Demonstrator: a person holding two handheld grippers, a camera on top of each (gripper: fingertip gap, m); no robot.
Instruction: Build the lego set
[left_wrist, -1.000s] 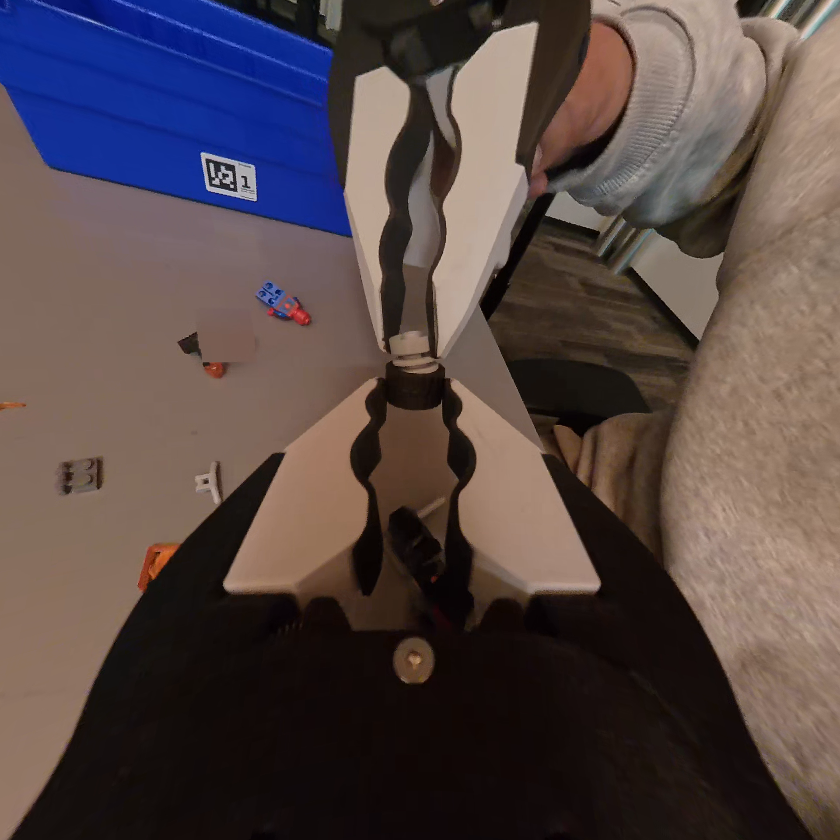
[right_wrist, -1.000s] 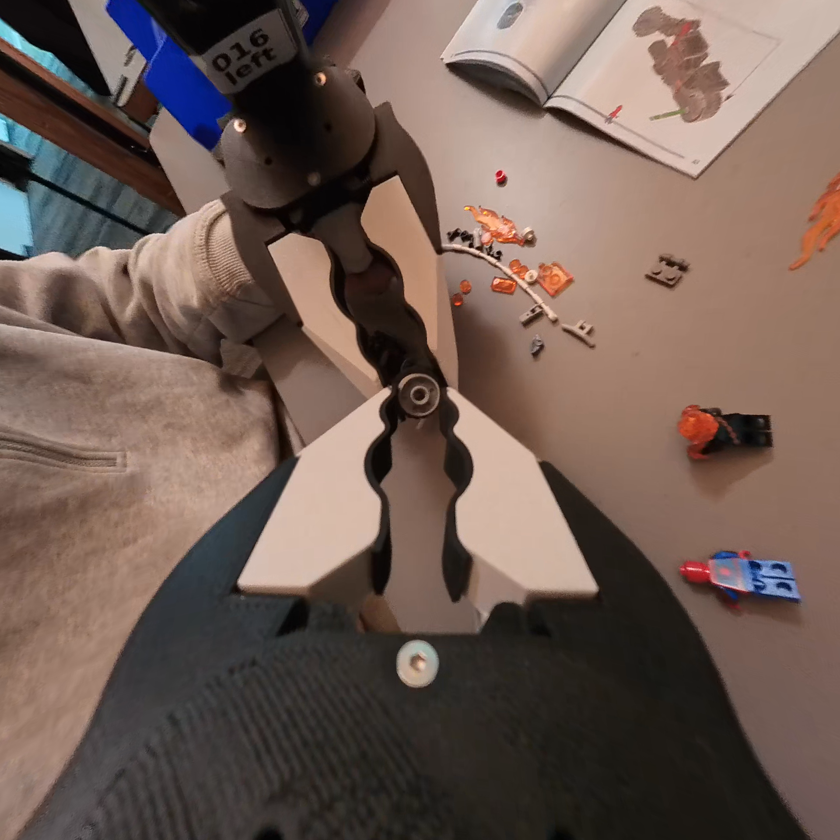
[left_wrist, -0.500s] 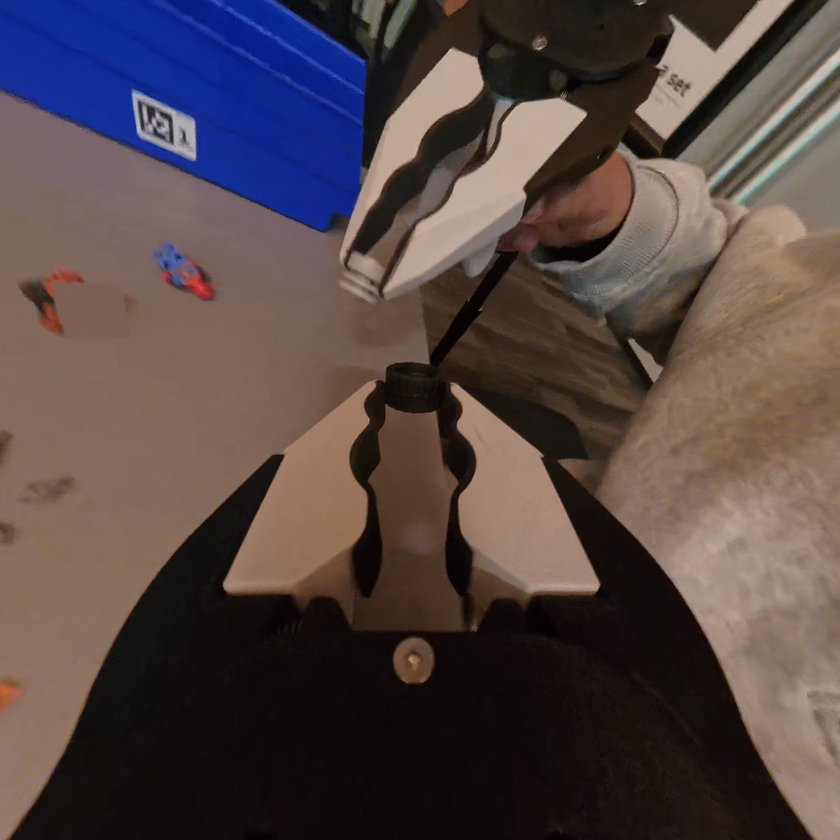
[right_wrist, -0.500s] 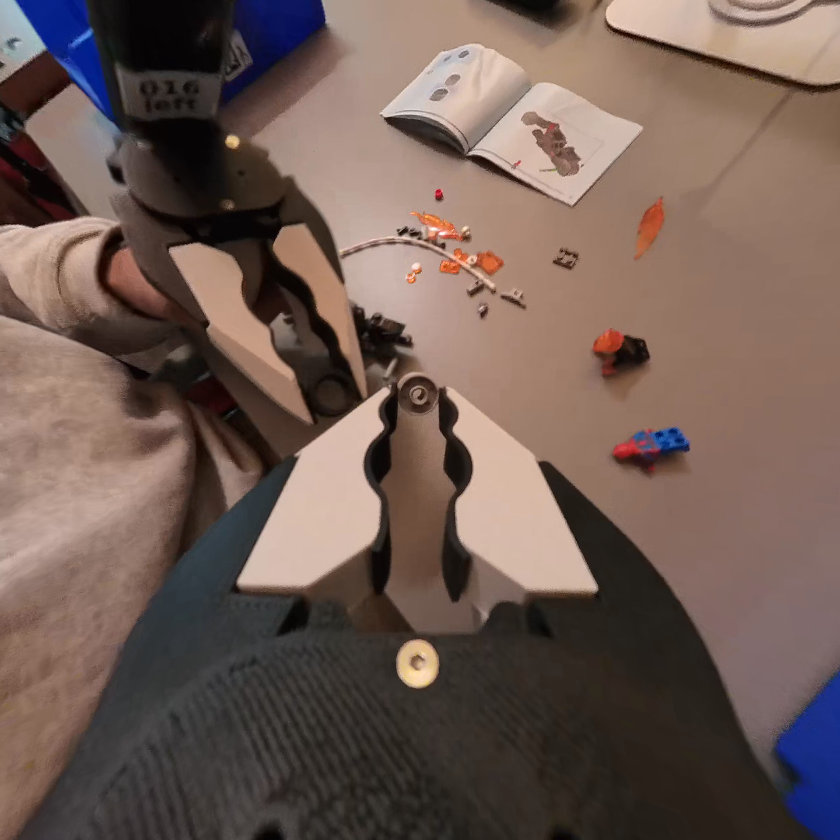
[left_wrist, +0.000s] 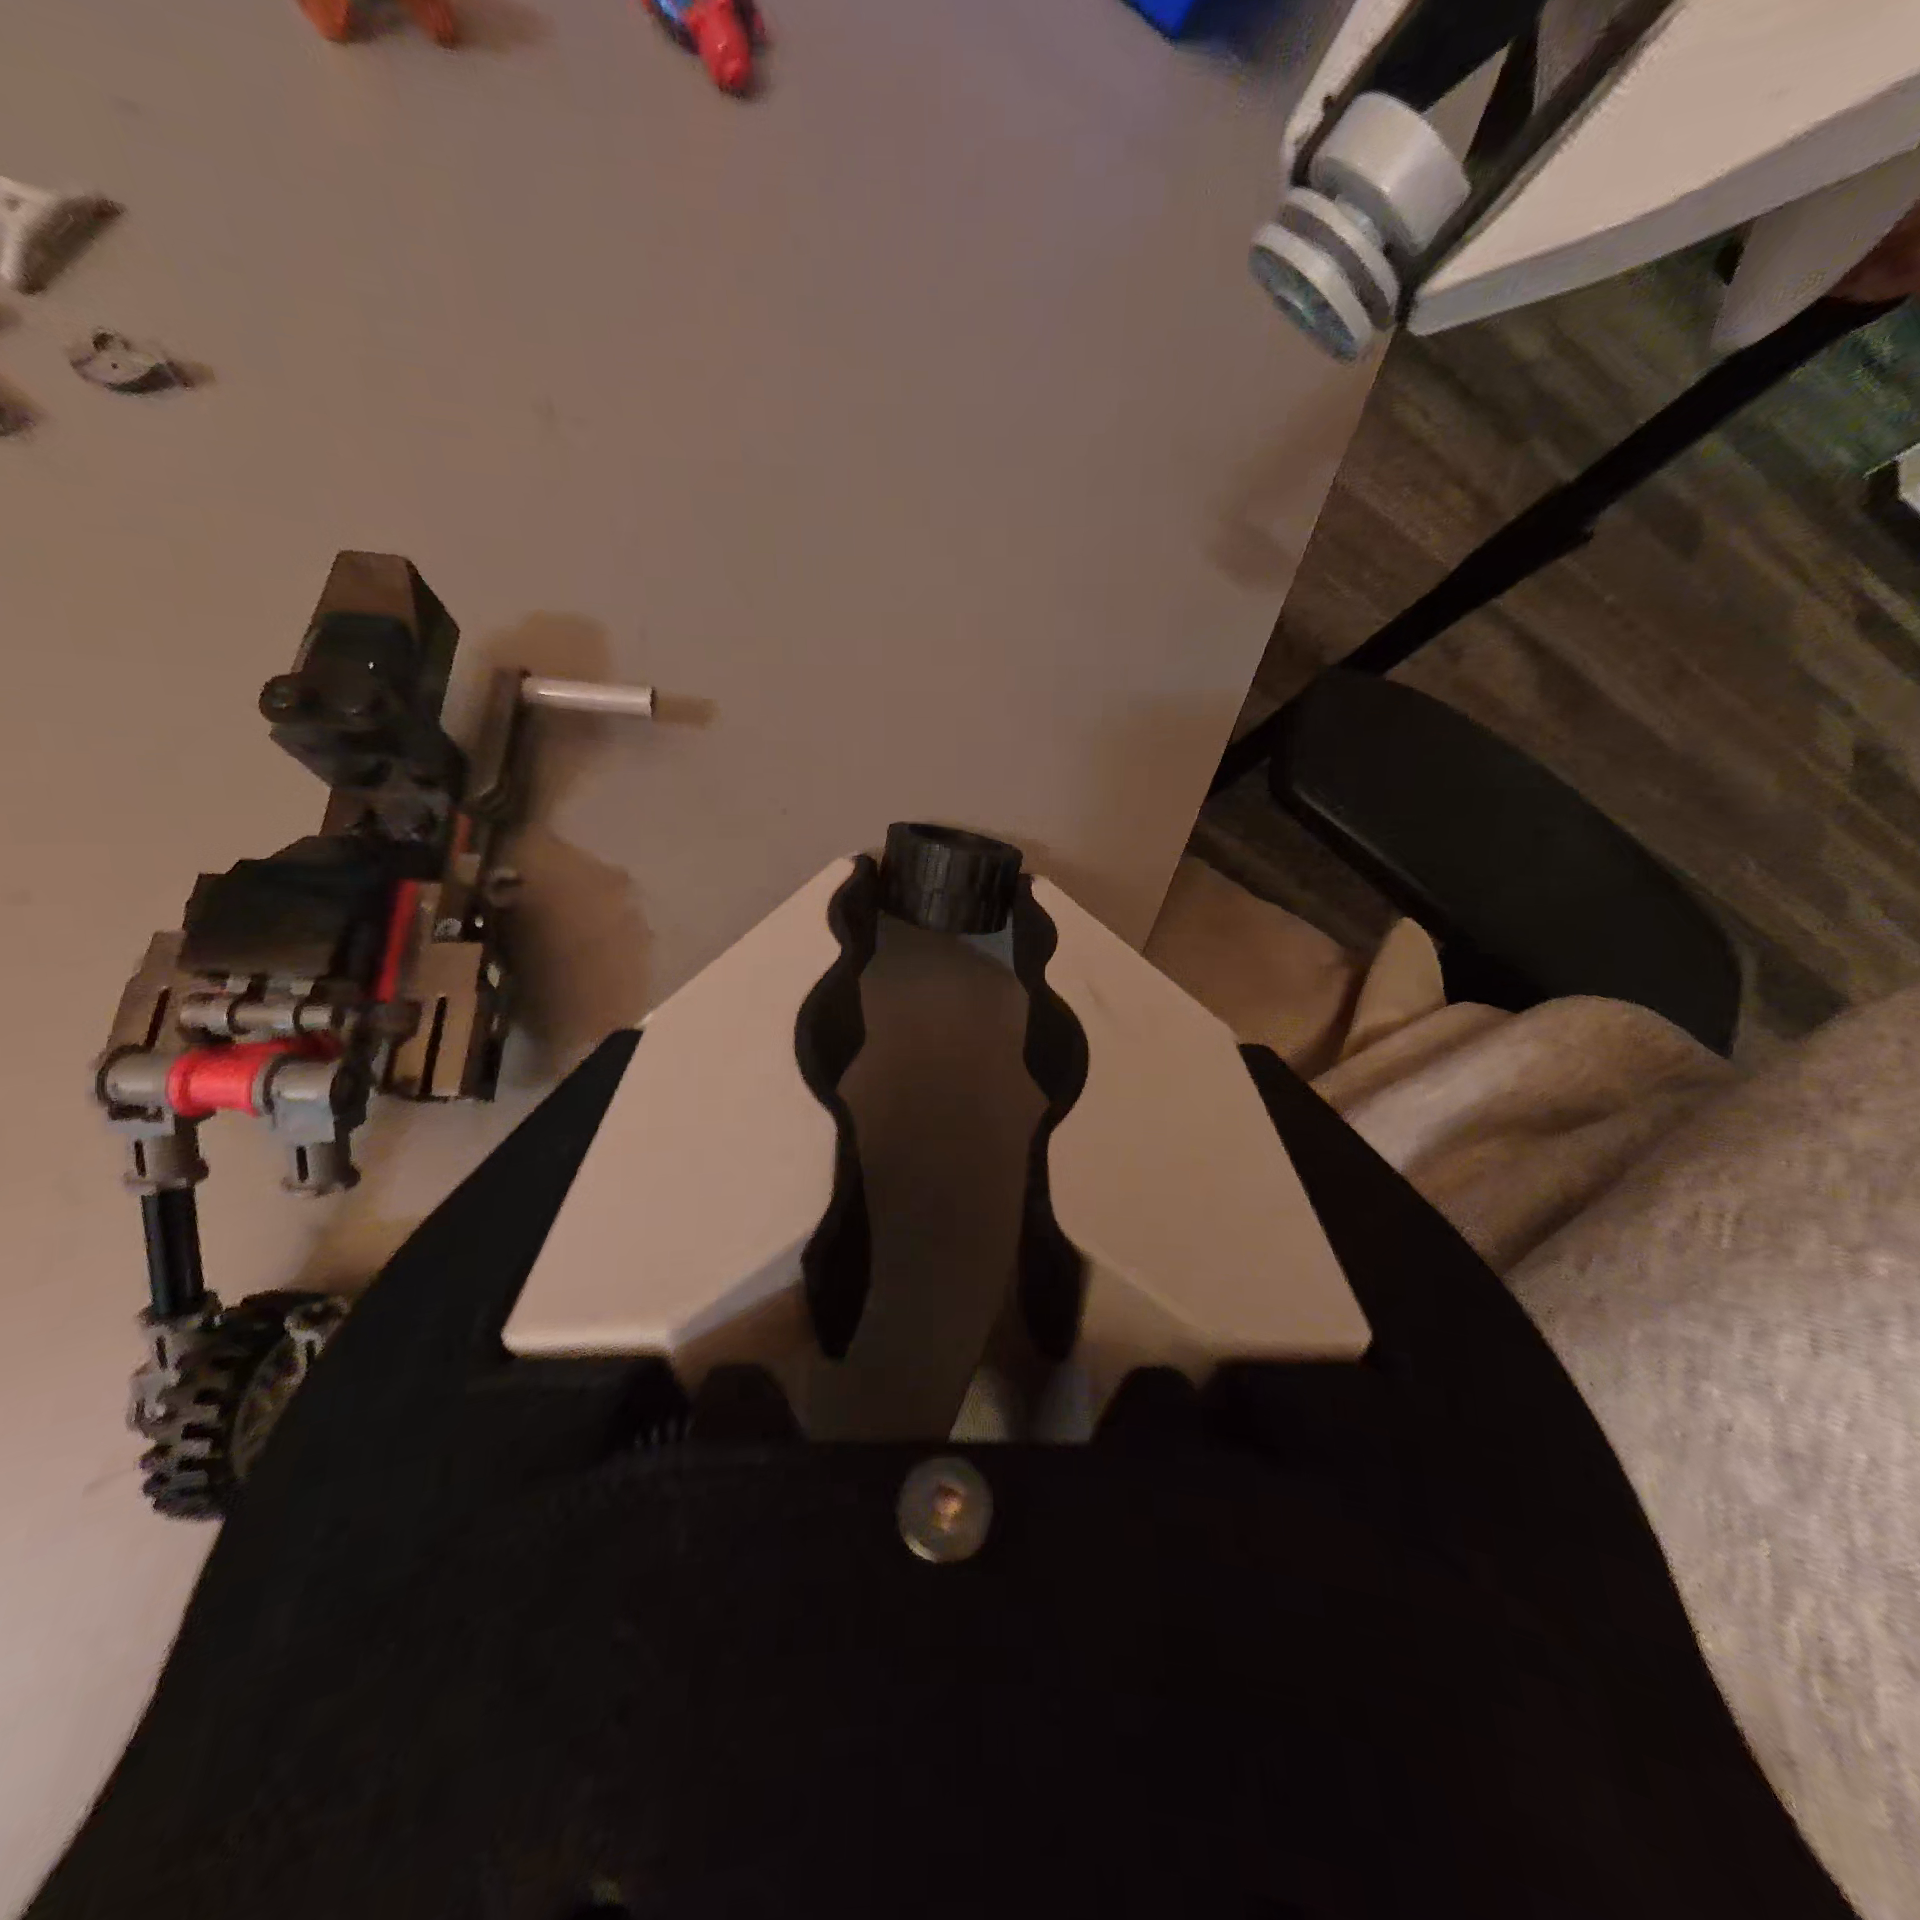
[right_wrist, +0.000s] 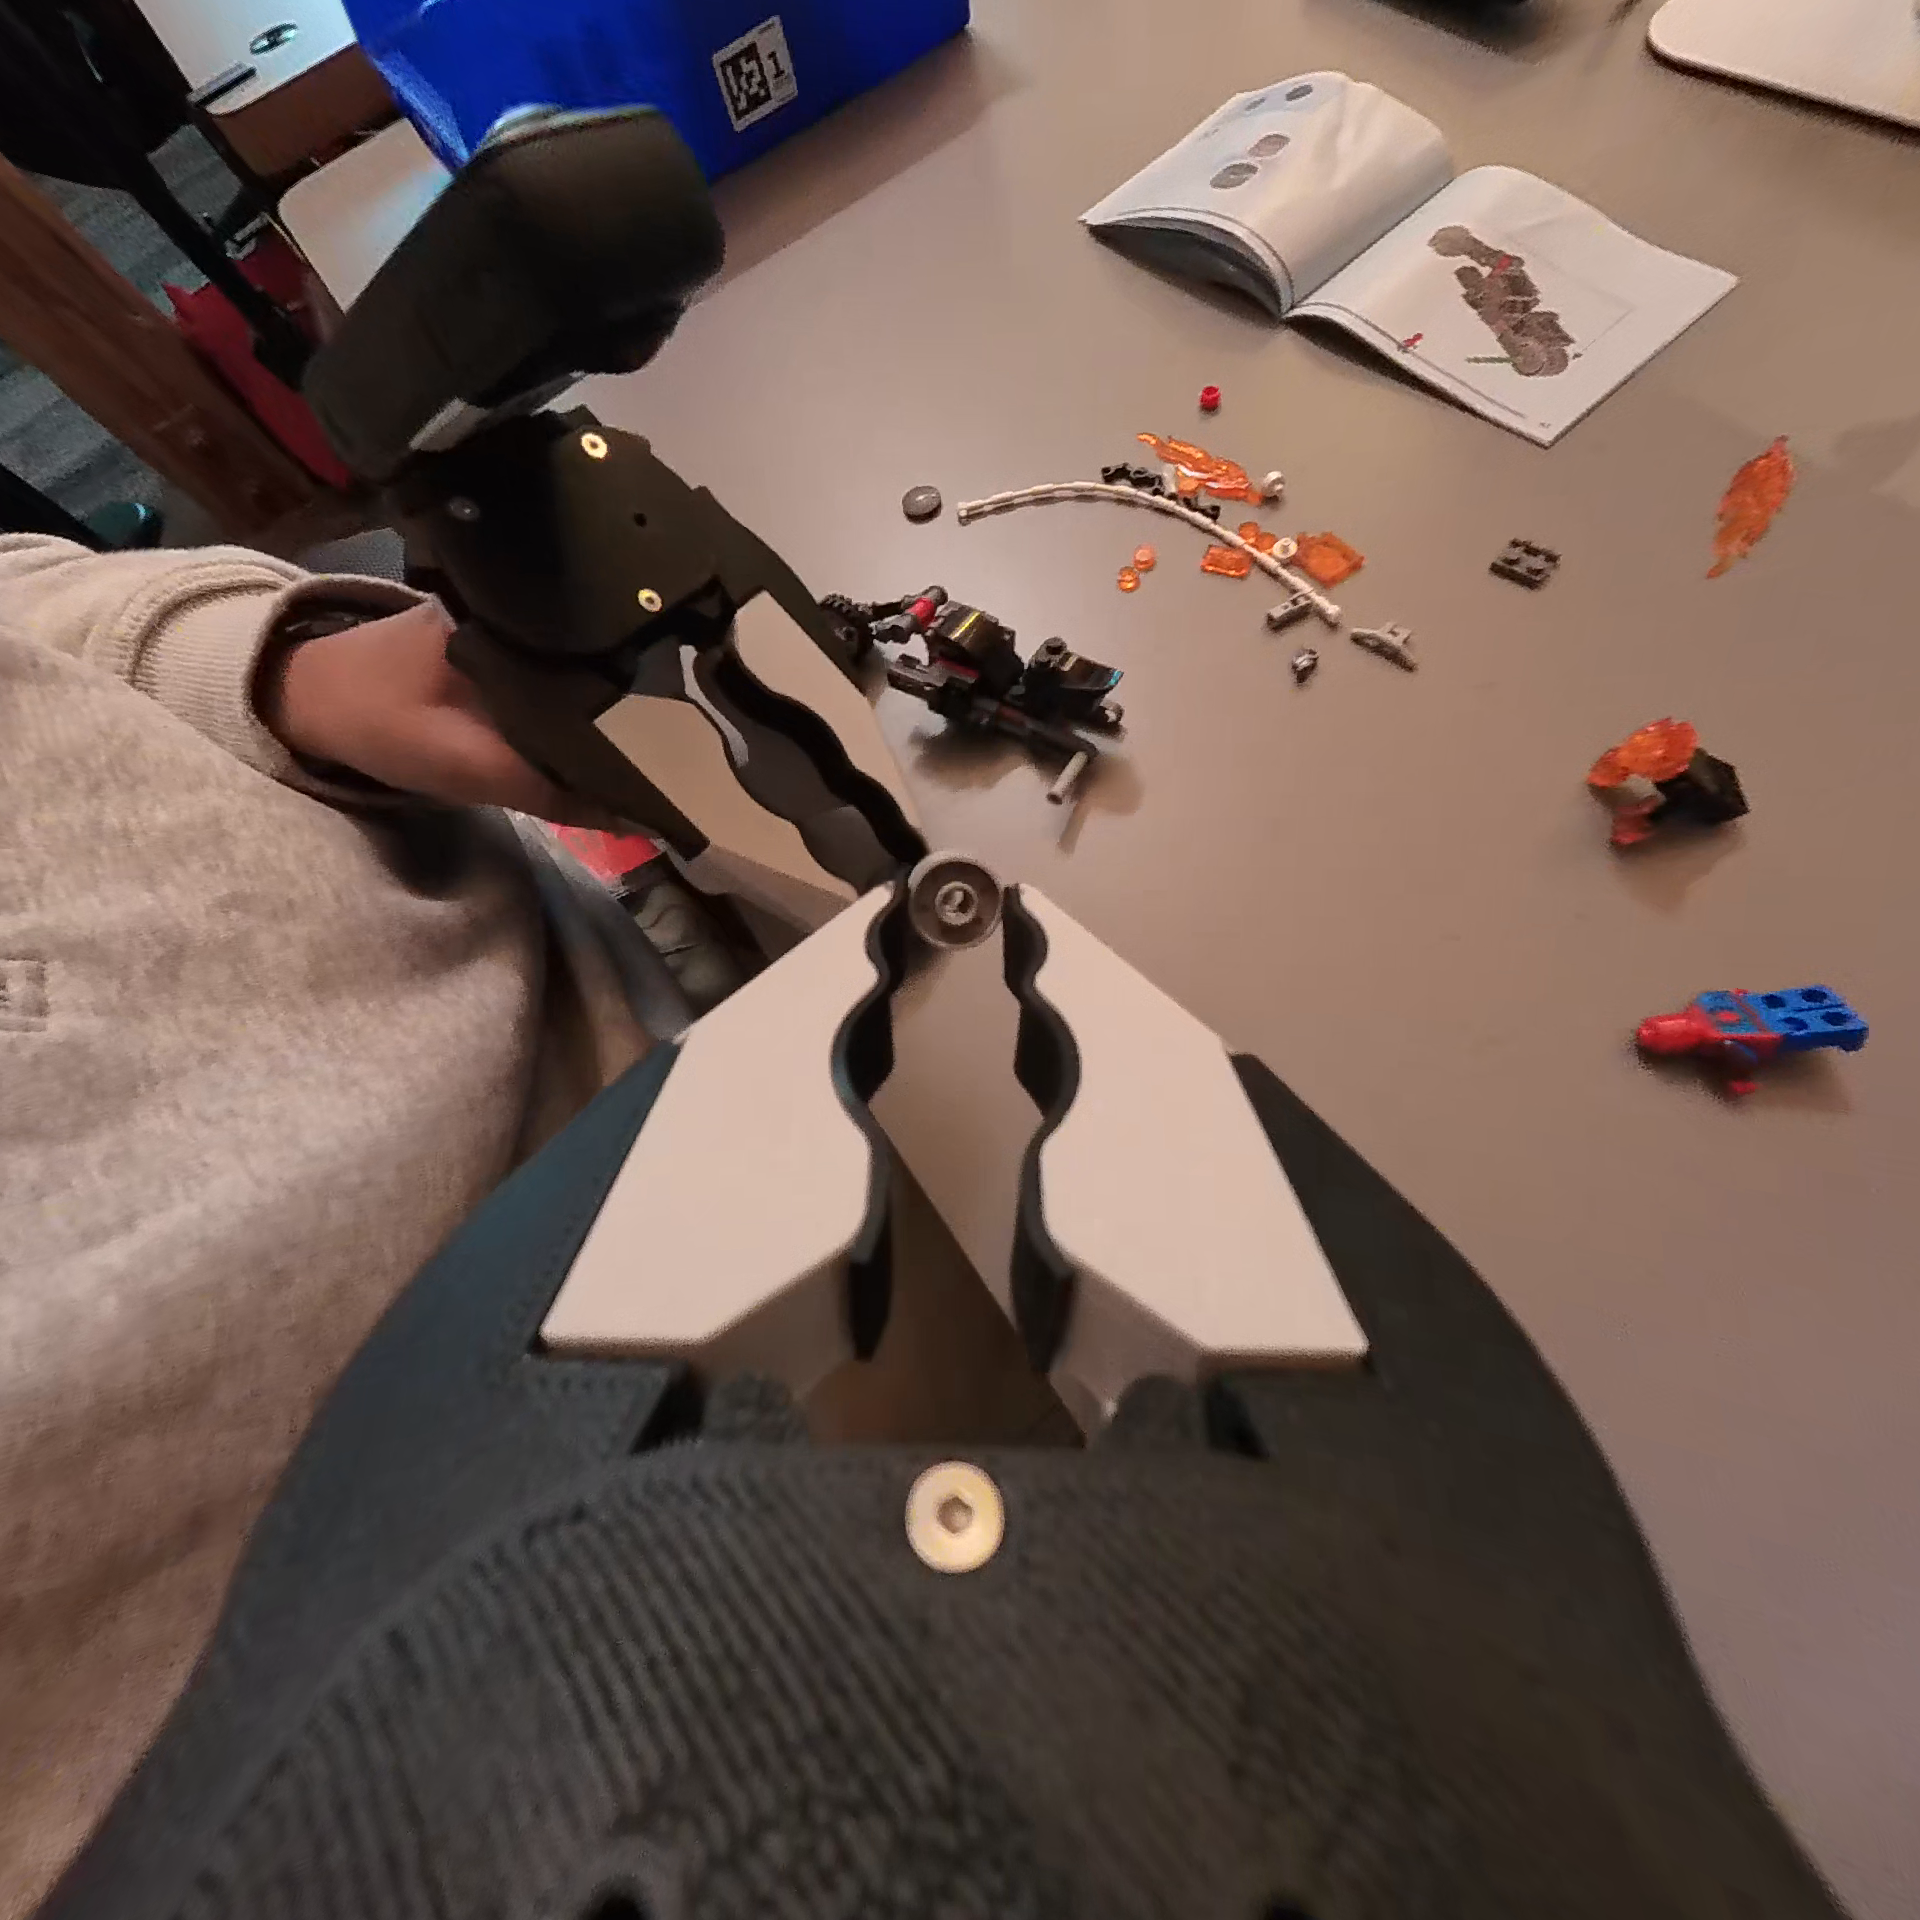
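A grey table (right_wrist: 1351, 883) carries everything. On it lie a half-built black model (right_wrist: 997, 670) with one tyre, an open booklet (right_wrist: 1392, 239) at the far side, and a scatter of small orange, white and dark parts (right_wrist: 1226, 530) between them. Right of the model lie an orange-and-black figure (right_wrist: 1662, 779) and, nearer, a red-and-blue figure (right_wrist: 1756, 1029). A lone orange flame piece (right_wrist: 1751, 504) lies well apart. A blue bin (right_wrist: 644, 52) stands at the far left corner.

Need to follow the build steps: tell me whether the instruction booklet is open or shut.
Open. The booklet lies spread on the table, left pages humped up, right page flat with a drawing showing.
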